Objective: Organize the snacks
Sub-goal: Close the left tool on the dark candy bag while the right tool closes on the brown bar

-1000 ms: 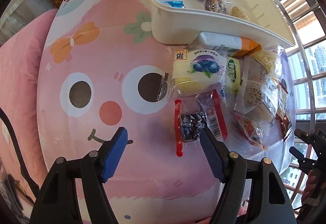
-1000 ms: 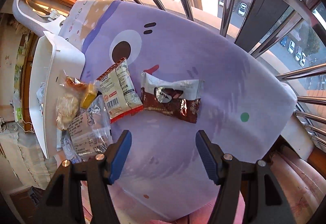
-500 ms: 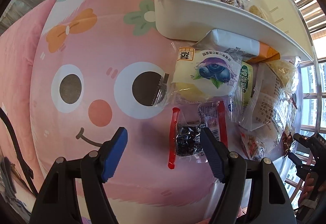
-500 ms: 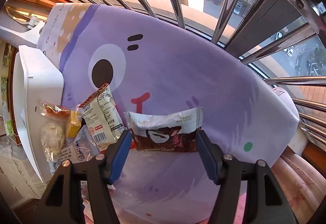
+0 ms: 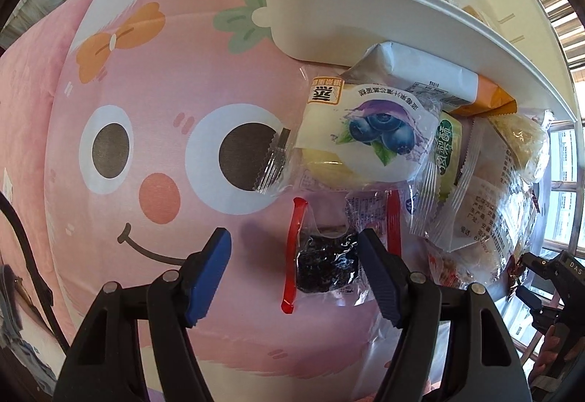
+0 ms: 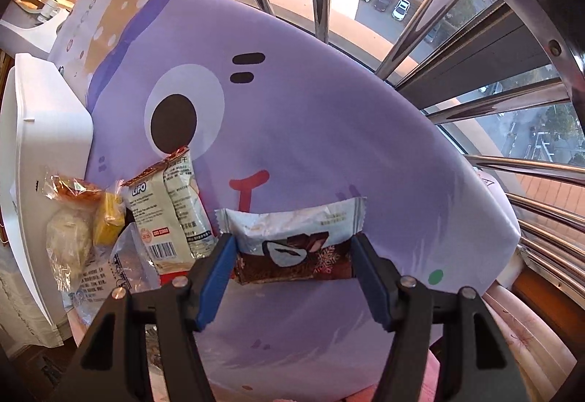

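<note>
The right gripper (image 6: 292,266) clamps the brown chocolate wrapper (image 6: 292,248), with bare purple cloth (image 6: 329,131) toward 12 o'clock. The left gripper (image 5: 294,270) gapes wide around a dark snack packet (image 5: 323,266), with the white tray (image 5: 329,18) at 1 o'clock.

Cartoon tablecloth (image 5: 153,80) under snack packets (image 5: 369,135), tray (image 5: 329,25)

- the white plastic tray (image 5: 329,0) sits at the far side of the cartoon-printed cloth-covered desk (image 5: 146,73), with wrapped snacks inside it.
- the clear blueberry-printed cake packet (image 5: 365,135) lies just in front of the tray.
- the clear red-edged packet of dark dried fruit (image 5: 321,256) lies nearer than it, between the left gripper (image 5: 294,268) fingers.
- the brown-and-white chocolate snack wrapper (image 6: 292,248) sits between the right gripper (image 6: 292,270) fingers, right of the white lipo biscuit packet (image 6: 168,212).
</note>
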The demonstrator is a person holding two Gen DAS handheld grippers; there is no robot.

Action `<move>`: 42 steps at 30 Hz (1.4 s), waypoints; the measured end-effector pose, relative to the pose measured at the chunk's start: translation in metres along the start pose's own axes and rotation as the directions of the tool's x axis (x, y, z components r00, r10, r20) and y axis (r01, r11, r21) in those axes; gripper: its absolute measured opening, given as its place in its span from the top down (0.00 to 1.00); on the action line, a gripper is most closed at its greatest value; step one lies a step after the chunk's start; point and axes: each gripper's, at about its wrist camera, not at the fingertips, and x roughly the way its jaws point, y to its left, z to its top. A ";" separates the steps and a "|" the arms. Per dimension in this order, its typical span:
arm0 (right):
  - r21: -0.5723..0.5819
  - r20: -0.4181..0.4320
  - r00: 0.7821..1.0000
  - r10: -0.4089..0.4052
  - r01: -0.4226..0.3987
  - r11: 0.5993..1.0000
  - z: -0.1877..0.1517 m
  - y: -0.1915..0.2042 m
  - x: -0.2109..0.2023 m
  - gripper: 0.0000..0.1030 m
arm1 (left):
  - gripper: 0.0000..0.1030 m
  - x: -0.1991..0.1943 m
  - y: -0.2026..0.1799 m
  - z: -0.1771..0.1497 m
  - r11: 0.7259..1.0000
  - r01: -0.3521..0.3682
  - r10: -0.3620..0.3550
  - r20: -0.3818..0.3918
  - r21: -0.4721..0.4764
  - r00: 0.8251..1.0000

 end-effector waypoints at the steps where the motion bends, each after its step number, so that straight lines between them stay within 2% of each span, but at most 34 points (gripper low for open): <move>1: -0.005 -0.001 1.000 -0.005 0.005 1.000 0.001 0.001 0.000 0.37 | 0.33 0.001 -0.001 0.001 1.000 0.002 -0.002 -0.004 -0.005 1.000; 6: -0.037 -0.011 0.999 -0.033 0.032 0.999 0.005 0.008 -0.001 0.37 | 0.34 0.006 -0.006 0.000 1.000 -0.003 0.003 -0.033 -0.005 0.999; 11: -0.075 -0.014 0.998 -0.066 0.065 0.995 0.010 0.021 0.000 0.38 | 0.48 0.014 -0.012 -0.001 1.000 -0.012 0.010 -0.060 -0.022 0.998; 15: -0.080 -0.012 0.998 -0.060 0.059 0.995 0.013 0.022 -0.002 0.40 | 0.52 0.012 -0.015 0.000 0.999 -0.026 0.025 -0.045 -0.028 0.999; 17: -0.083 -0.010 0.998 -0.057 0.056 0.995 0.015 0.021 -0.003 0.43 | 0.59 0.011 -0.018 -0.001 0.999 -0.024 0.023 -0.040 -0.029 0.999; 18: -0.086 -0.008 0.998 -0.057 0.056 0.995 0.015 0.019 -0.002 0.45 | 0.59 0.010 -0.018 -0.002 0.999 -0.024 0.023 -0.042 -0.025 0.999; 20: -0.104 0.013 0.999 -0.034 0.035 0.994 0.017 0.020 -0.006 0.62 | 0.60 0.010 -0.020 -0.008 0.999 -0.025 0.024 -0.043 -0.023 0.999; 22: -0.144 0.039 0.999 -0.028 0.034 0.989 0.015 0.026 -0.009 0.72 | 0.61 0.010 -0.022 -0.009 0.999 -0.022 0.020 -0.050 -0.028 0.999; 24: -0.161 0.048 0.999 -0.013 0.021 0.987 0.014 0.030 -0.010 0.87 | 0.61 0.011 -0.016 -0.012 0.999 -0.020 0.018 -0.062 -0.034 0.998; 27: -0.137 0.022 0.999 0.033 -0.030 0.990 0.011 0.027 -0.007 0.97 | 0.61 0.013 -0.010 -0.018 0.999 -0.023 0.020 -0.071 -0.042 0.997; 42: -0.054 0.010 0.993 0.117 -0.116 0.992 -0.014 -0.005 -0.009 0.99 | 0.61 -0.012 0.015 -0.043 1.000 -0.010 0.010 0.004 -0.015 1.000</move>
